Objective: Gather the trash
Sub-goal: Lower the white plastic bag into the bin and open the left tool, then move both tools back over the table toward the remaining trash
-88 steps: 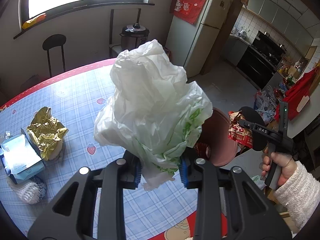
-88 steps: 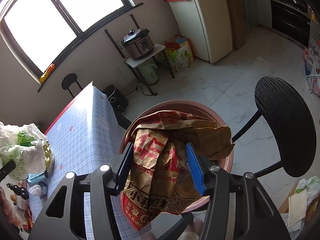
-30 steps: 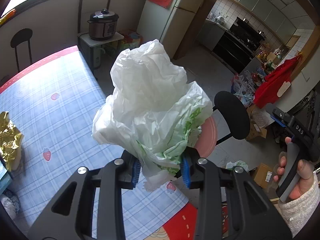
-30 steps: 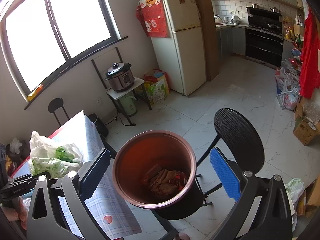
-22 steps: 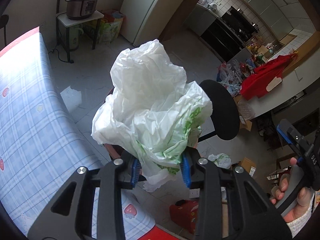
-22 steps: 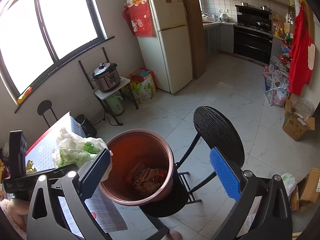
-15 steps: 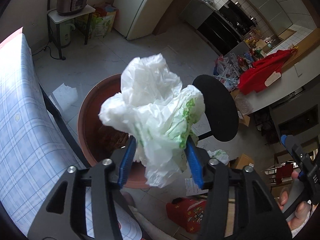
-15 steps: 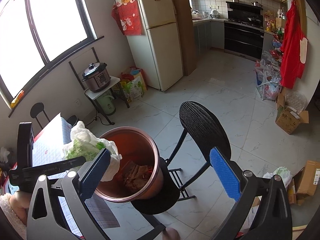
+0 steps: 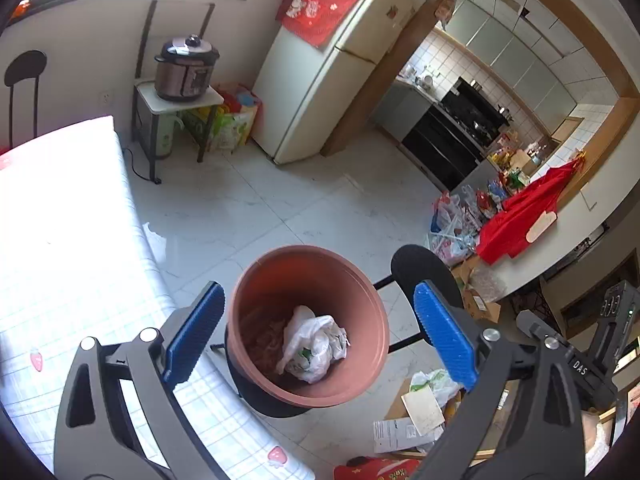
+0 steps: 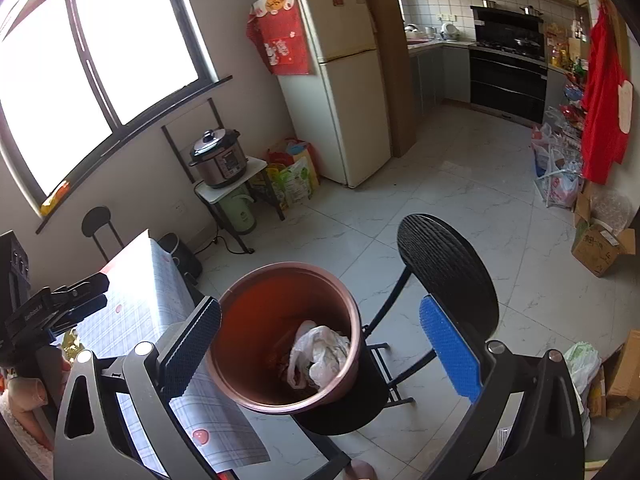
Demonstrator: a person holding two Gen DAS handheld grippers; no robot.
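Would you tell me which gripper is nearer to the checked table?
Left. The left gripper hovers by the table's edge; the right gripper is off beyond the bin.

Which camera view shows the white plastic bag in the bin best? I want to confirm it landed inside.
The left wrist view: it looks down into the brown bin, showing the white plastic bag resting at the bottom. The right wrist view also shows the bag, but the bin interior is darker there.

plastic bag [image 9: 314, 344] in bin [image 9: 368, 364] — bin on chair [image 10: 448, 264], table [image 9: 60, 248] left
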